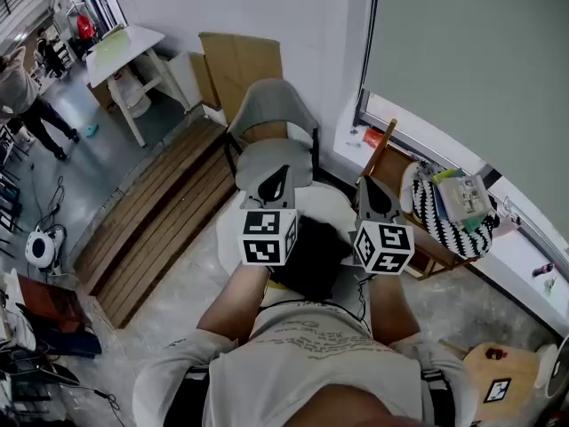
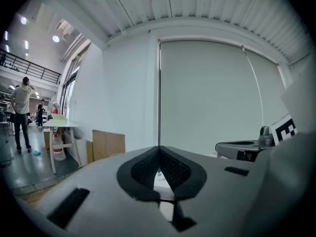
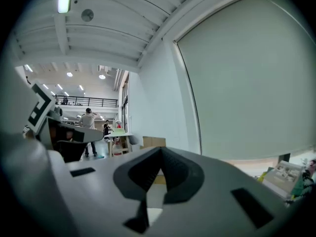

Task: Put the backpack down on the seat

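A black-and-white zigzag-patterned bag (image 1: 444,216) that may be the backpack lies on a wooden stand (image 1: 418,238) at the right, by the window. An empty grey chair (image 1: 271,160) stands against the wall ahead. Both grippers are raised in front of the person's head, side by side, jaws pointing at the wall. My left gripper (image 1: 277,178) hangs over the chair's seat, shut and holding nothing (image 2: 159,151). My right gripper (image 1: 372,192) sits between chair and bag, also shut and holding nothing (image 3: 160,151). Neither touches the bag.
A cardboard sheet (image 1: 238,60) leans on the wall behind the chair. Wooden planks (image 1: 156,225) lie on the floor at the left. Farther left are a white table (image 1: 124,47) and a person (image 1: 22,92). A small wooden box (image 1: 498,376) stands at the lower right.
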The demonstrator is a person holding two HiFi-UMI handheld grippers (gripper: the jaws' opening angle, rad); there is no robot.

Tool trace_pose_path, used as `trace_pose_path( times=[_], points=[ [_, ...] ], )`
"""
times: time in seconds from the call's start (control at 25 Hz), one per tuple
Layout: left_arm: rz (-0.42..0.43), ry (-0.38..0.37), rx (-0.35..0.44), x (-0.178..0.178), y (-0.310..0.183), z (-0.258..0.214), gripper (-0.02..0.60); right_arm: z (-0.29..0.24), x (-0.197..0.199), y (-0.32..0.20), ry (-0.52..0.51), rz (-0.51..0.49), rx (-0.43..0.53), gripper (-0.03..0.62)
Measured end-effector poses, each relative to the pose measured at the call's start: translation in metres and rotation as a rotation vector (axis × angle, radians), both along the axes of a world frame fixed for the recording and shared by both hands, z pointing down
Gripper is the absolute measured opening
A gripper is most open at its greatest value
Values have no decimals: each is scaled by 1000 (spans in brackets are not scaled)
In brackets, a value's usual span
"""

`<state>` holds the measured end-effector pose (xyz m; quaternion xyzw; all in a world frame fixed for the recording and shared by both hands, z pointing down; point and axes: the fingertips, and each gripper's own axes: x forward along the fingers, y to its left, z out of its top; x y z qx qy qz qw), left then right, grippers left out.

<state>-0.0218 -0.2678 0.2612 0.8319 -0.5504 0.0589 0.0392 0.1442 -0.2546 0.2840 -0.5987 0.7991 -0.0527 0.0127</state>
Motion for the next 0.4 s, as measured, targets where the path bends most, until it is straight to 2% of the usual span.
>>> trace_pose_path(
  times=[0.12,0.28,0.4],
  points=[
    [-12,12,5,0,3,-3,20,-2,-2,2,2,-14,12,26],
    [-35,-56,35,-2,3,0,20,-5,-6,3,11,-27,27,26],
    [-21,-38,19,3,1,5,20,-5,-5,1,23,-24,30,26]
  ],
)
